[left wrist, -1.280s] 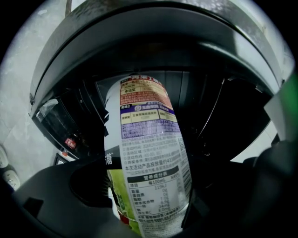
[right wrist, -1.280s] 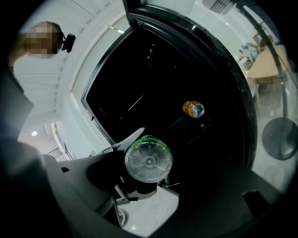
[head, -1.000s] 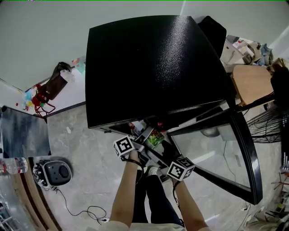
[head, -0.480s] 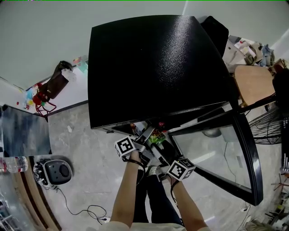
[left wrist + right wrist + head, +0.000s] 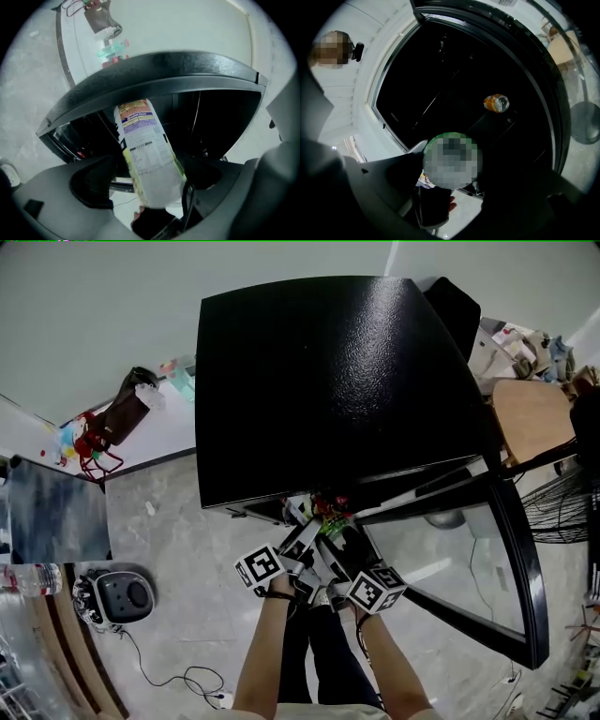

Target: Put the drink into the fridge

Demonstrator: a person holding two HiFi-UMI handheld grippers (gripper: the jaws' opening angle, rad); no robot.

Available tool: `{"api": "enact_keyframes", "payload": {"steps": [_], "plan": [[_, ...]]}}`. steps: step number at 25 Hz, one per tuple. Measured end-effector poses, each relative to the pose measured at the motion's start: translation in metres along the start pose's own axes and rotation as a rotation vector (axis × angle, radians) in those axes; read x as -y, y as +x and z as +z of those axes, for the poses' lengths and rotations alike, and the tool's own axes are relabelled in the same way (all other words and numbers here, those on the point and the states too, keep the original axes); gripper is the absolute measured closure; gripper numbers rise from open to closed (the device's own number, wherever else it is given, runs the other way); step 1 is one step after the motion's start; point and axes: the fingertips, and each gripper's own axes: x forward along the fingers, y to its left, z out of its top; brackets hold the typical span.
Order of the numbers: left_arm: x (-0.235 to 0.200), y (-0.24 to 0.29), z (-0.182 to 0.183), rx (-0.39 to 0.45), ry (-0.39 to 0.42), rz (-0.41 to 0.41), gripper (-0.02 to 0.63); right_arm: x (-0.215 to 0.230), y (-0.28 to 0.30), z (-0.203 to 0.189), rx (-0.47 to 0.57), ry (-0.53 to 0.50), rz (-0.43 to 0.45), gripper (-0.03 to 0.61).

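The black fridge [image 5: 337,381] stands with its glass door [image 5: 459,549] swung open to the right. My left gripper [image 5: 302,523] is at the fridge opening, shut on a drink with a white, green and purple label [image 5: 145,150] that is tilted between the jaws [image 5: 150,185]. My right gripper [image 5: 330,538] is beside it, pointing into the dark interior. Its jaws have just been closing, and a green-rimmed drink [image 5: 450,135] sits between them [image 5: 452,164], gripped. An orange can [image 5: 496,103] lies on a shelf inside.
The open door's frame [image 5: 511,521] runs along the right. On the floor to the left are a round grey device [image 5: 117,596], a cable [image 5: 178,676] and a dark bag [image 5: 127,404]. A water bottle [image 5: 28,579] lies at the far left, a wooden table [image 5: 525,413] at the right.
The left gripper's marker cube has slid a little toward the bottom of the view and rolled. The right gripper has hardly moved. The view itself has shifted slightly.
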Motion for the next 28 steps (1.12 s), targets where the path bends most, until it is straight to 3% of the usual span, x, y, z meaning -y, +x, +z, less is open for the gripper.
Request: {"api": "enact_keyframes", "payload": {"steps": [8, 12, 16, 18, 21, 23, 25, 28], "plan": [[-0.006, -0.05, -0.008, 0.032, 0.146, 0.057, 0.133, 0.001, 0.013, 0.009, 0.015, -0.11, -0.024, 0.201], [-0.008, -0.066, -0.004, 0.058, 0.27, 0.112, 0.133, 0.005, 0.025, 0.009, -0.009, -0.213, -0.062, 0.201], [0.002, -0.075, -0.004, 0.044, 0.457, 0.155, 0.138, 0.012, 0.035, 0.005, -0.054, -0.325, -0.12, 0.201], [0.01, -0.081, -0.002, 0.04, 0.551, 0.173, 0.195, 0.014, 0.04, 0.004, -0.066, -0.365, -0.141, 0.202], [0.018, -0.09, 0.002, 0.057, 0.682, 0.214, 0.468, 0.018, 0.045, 0.003, -0.078, -0.411, -0.165, 0.202], [0.018, -0.097, 0.006, 0.071, 0.741, 0.259, 0.568, 0.018, 0.047, 0.003, -0.078, -0.452, -0.179, 0.202], [0.017, -0.104, 0.01, 0.081, 0.794, 0.313, 0.605, 0.016, 0.051, 0.003, -0.075, -0.51, -0.194, 0.202], [0.014, -0.112, 0.007, 0.057, 0.905, 0.391, 0.607, 0.018, 0.056, -0.002, -0.084, -0.567, -0.216, 0.202]]}}
